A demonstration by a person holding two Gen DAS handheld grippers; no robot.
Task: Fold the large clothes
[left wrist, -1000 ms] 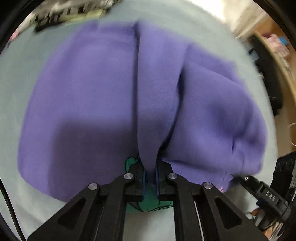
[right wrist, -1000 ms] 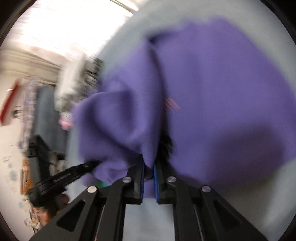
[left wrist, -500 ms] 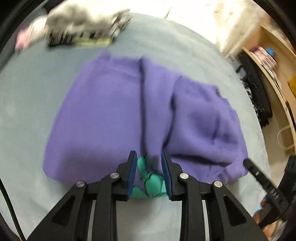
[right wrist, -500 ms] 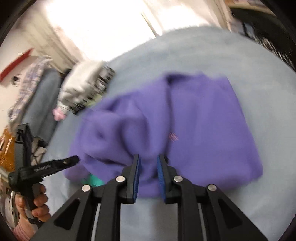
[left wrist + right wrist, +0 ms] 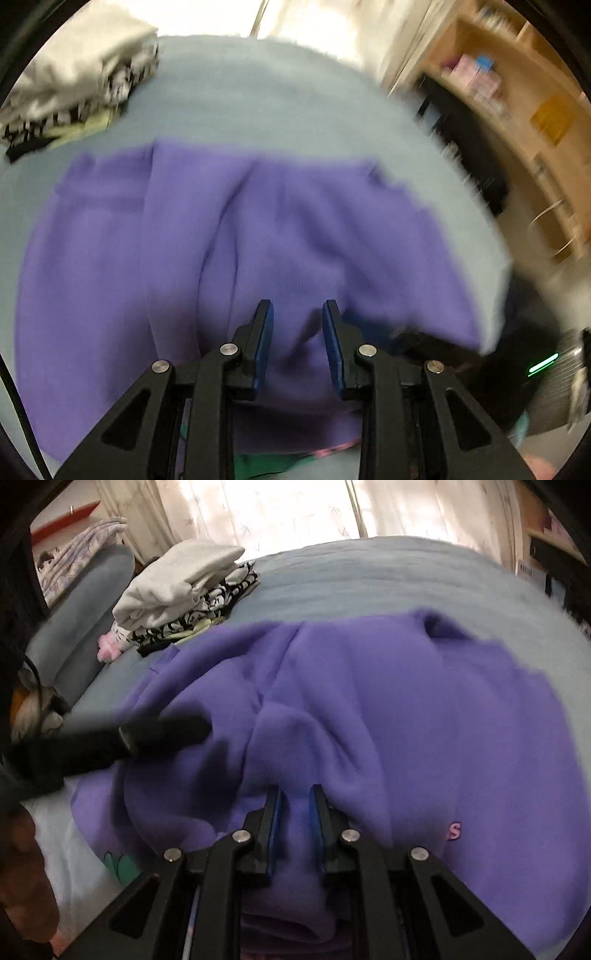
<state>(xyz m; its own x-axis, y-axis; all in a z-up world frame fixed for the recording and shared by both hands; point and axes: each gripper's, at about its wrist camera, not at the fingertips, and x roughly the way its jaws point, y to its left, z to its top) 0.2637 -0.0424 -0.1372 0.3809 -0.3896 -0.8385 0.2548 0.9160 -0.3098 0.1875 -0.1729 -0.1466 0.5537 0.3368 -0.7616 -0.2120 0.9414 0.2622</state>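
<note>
Both tongs stood unclenched over the purple fleece garment (image 5: 388, 709): the left gripper (image 5: 297, 317) had its blue-padded jaws fairly wide with nothing between them, and the right gripper (image 5: 295, 801) showed a narrower gap, also holding nothing. That garment lay rumpled and partly folded on the pale blue bed (image 5: 369, 576), with a bit of green print (image 5: 123, 866) peeking from under its near edge. Folded clothes (image 5: 181, 587) sat stacked at the bed's far left corner.
</note>
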